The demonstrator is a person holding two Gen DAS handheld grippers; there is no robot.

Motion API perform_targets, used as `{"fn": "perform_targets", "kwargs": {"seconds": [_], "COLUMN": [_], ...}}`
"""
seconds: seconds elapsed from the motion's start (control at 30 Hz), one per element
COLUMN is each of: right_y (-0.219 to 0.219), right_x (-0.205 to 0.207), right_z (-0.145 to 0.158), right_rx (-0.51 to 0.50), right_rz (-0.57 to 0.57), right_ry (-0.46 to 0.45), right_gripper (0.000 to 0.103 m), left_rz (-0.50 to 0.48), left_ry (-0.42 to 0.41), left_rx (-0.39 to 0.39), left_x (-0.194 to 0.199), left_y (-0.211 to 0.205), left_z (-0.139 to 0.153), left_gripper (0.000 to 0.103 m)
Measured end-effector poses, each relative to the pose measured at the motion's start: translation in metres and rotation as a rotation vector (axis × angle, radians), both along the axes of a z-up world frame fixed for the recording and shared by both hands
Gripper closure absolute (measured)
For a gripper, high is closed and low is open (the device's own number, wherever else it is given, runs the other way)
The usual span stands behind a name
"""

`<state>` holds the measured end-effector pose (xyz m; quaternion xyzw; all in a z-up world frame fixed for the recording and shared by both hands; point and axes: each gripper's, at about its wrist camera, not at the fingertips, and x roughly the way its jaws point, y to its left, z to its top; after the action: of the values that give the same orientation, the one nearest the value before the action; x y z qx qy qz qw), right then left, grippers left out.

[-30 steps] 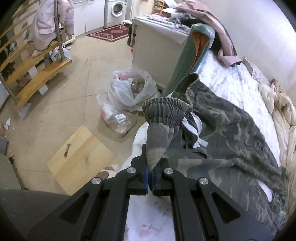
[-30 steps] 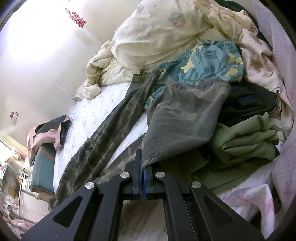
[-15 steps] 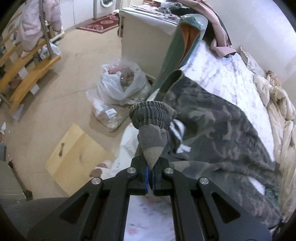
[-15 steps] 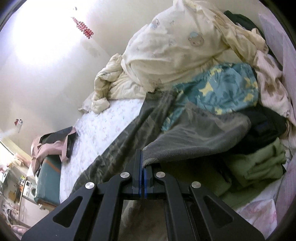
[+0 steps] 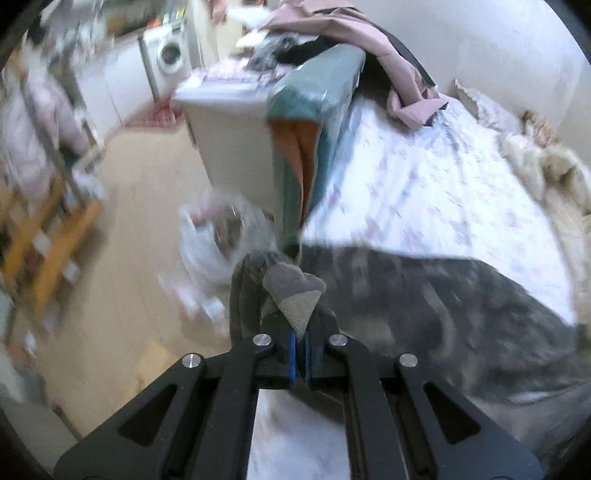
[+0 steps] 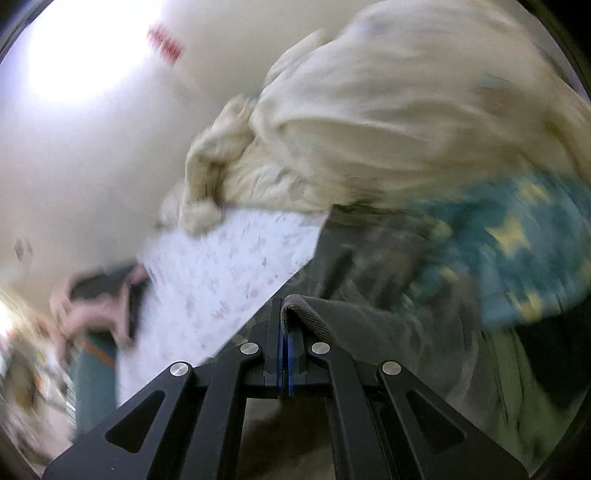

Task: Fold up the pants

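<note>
The camouflage pants [image 5: 443,302] stretch across the flowered bed sheet [image 5: 424,177], blurred by motion. My left gripper [image 5: 300,343] is shut on the grey ribbed cuff [image 5: 291,295] of the pants at the bed's edge. My right gripper [image 6: 285,350] is shut on the grey edge [image 6: 314,317] of the same pants [image 6: 369,258], with the cloth running off to the right. Both ends are held up off the sheet [image 6: 229,277].
A cream duvet [image 6: 388,110] and a teal patterned cloth [image 6: 517,251] pile at the bed's far end. A green padded bedstead [image 5: 317,96] with pink clothes [image 5: 351,33] stands beside a white cabinet [image 5: 229,140]. Plastic bags [image 5: 221,236] lie on the floor.
Both grippers have lifted and swung with the pants still held. The pants have pulled tauter and lower in both views, and more bare sheet shows. Both views are now blurred by motion.
</note>
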<state>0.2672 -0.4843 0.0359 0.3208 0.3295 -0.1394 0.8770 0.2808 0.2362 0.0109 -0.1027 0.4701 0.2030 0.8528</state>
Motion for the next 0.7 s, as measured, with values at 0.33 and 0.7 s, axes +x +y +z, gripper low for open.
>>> {"fn": "perform_targets", "kwargs": {"seconds": [0.33, 0.7], "right_y": [0.048, 0.005], "right_x": [0.187, 0.111], "right_z": [-0.098, -0.083], "right_rx": [-0.235, -0.363], "right_rz": [0.371, 0.450], "right_ry": [0.236, 0.219], "right_gripper": [0.070, 0.031], "left_rz": [-0.114, -0.221], "left_ry": [0.153, -0.054], "left_rx": [0.191, 0.175], "left_x": [0.161, 0.134], "left_y": [-0.042, -0.089], "left_z": [-0.090, -0.076], "left_gripper": [0.079, 0.013]}}
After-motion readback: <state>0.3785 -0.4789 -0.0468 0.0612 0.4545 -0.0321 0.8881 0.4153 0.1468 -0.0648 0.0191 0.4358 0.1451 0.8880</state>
